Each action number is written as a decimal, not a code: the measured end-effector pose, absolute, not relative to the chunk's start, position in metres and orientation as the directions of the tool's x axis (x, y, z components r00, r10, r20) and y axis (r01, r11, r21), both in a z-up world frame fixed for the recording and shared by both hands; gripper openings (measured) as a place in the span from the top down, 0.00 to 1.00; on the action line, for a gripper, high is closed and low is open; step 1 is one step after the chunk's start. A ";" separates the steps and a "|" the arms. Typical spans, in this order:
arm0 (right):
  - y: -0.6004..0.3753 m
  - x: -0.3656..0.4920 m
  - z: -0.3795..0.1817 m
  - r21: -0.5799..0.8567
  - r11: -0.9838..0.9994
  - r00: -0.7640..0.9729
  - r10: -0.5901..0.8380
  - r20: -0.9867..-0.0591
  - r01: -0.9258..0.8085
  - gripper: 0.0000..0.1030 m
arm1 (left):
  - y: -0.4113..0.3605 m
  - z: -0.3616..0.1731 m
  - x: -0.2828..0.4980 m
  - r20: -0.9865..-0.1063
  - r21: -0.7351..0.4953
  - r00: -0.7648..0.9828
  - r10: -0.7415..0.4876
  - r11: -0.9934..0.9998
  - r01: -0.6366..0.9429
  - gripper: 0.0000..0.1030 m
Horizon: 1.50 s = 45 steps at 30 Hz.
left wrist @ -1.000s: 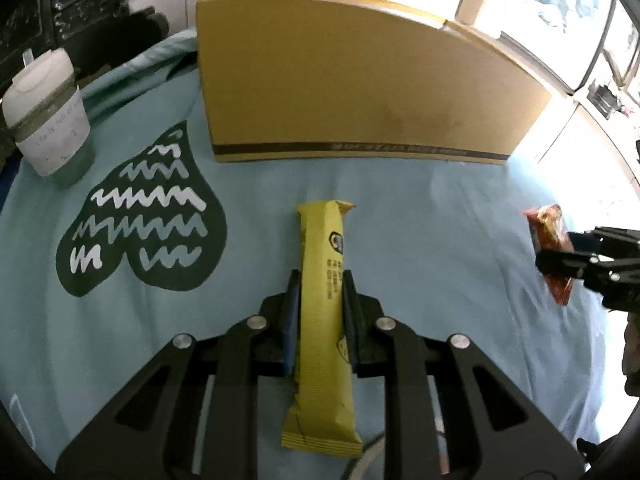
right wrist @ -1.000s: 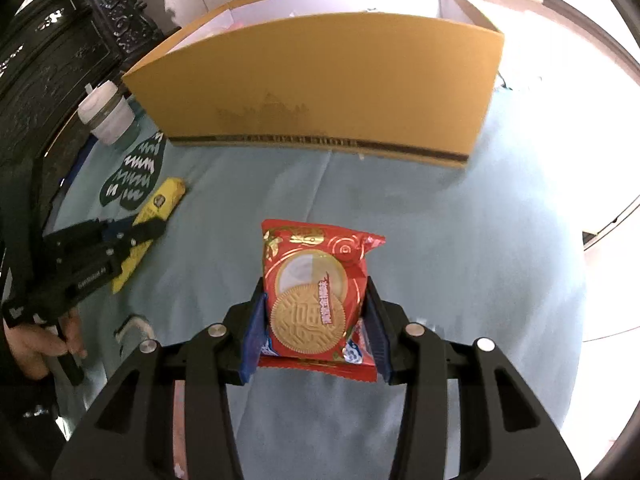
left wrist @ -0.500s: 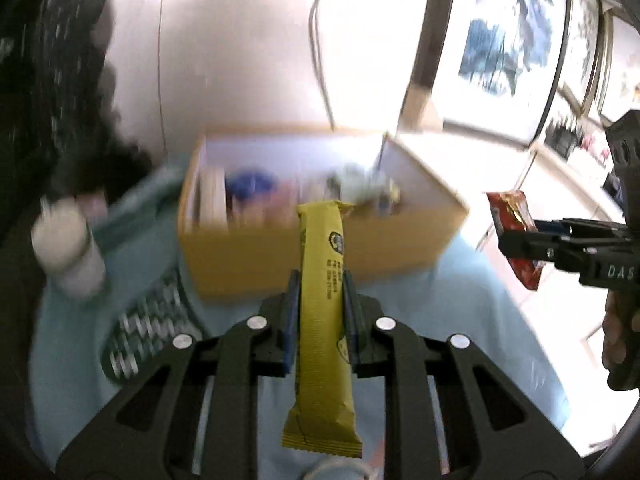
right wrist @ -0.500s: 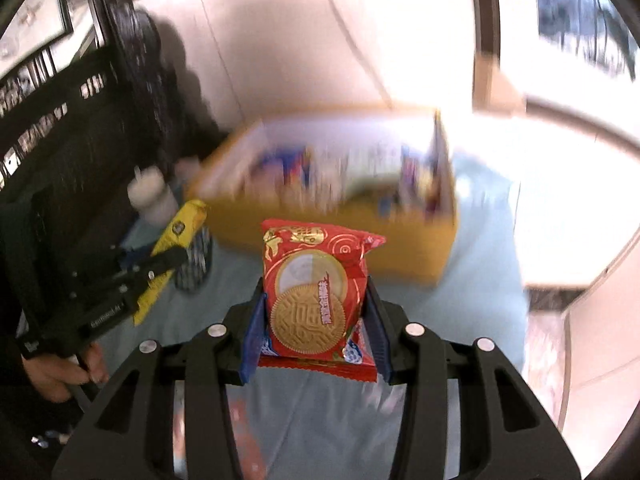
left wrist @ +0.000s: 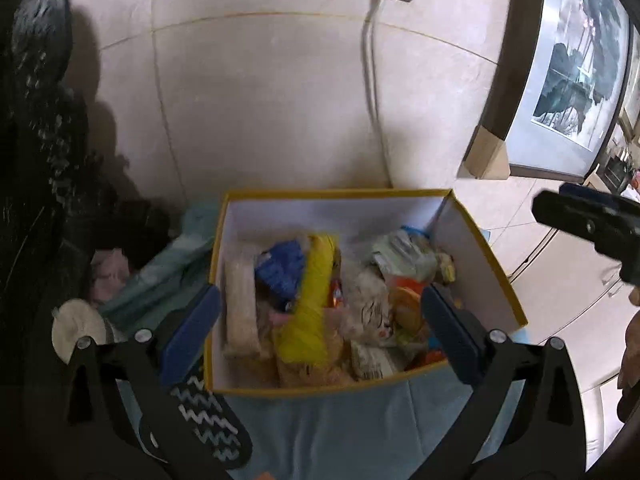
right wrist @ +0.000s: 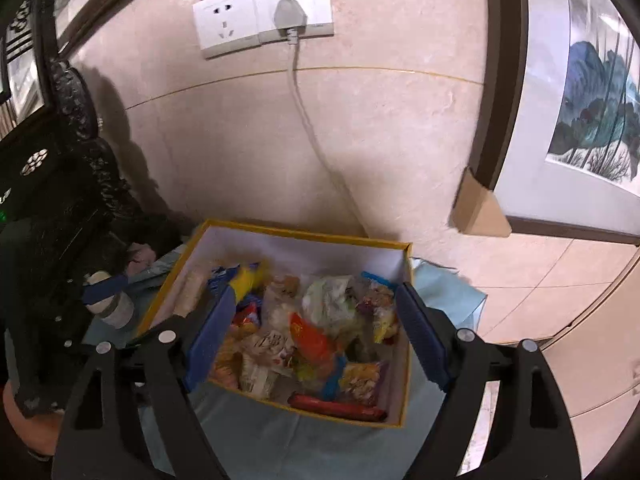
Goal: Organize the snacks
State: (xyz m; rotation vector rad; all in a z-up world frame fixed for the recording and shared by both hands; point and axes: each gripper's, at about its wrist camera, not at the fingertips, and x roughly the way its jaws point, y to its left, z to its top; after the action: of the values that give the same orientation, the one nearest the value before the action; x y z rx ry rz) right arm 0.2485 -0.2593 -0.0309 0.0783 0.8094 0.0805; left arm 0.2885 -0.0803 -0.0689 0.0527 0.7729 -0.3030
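Observation:
A yellow cardboard box with white inner walls stands on the blue cloth, full of several snack packs. My left gripper is open and empty above the box's near side. The yellow bar lies blurred inside the box, and it also shows in the right wrist view. My right gripper is open and empty over the same box. A red pack lies along the box's near wall. The right gripper also shows at the right edge of the left wrist view.
A white lidded cup stands left of the box. A dark heart print marks the blue cloth. The wall behind holds sockets with a plugged cable. Dark carved furniture is at left, framed pictures at right.
Both grippers rose over the box and opened. The yellow bar left the left gripper and the red biscuit pack left the right gripper; both now lie in the box.

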 end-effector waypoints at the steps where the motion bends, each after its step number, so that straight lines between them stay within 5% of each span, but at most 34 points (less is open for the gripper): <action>1: -0.260 0.244 -0.036 0.099 0.994 0.680 0.107 -0.726 -0.050 0.20 | -0.078 -0.073 0.284 -0.700 -0.054 0.673 -0.239 0.958 0.283 0.02; 11: -0.242 0.146 -0.064 0.123 0.987 0.650 0.159 -0.743 -0.101 0.20 | -0.055 -0.087 0.216 -0.735 0.049 0.671 -0.097 0.979 0.196 0.02; 28: -0.224 -0.024 -0.017 0.131 0.990 0.681 0.129 -0.720 -0.050 0.17 | -0.034 -0.036 0.051 -0.707 0.036 0.685 -0.176 0.959 0.283 0.02; 35: -0.230 -0.064 -0.005 0.123 0.992 0.705 0.104 -0.702 -0.024 0.17 | -0.025 -0.017 0.009 -0.684 0.121 0.721 -0.108 0.958 0.259 0.02; 45: -0.228 -0.086 0.007 0.106 0.994 0.730 0.072 -0.680 0.000 0.17 | -0.016 0.012 -0.010 -0.631 0.082 0.761 -0.151 0.962 0.259 0.02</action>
State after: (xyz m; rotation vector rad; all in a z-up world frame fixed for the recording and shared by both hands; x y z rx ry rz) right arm -0.0861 -0.2280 0.0071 0.1013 0.7523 0.0397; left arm -0.0095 -0.0158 0.0119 0.1680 0.6708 -0.2242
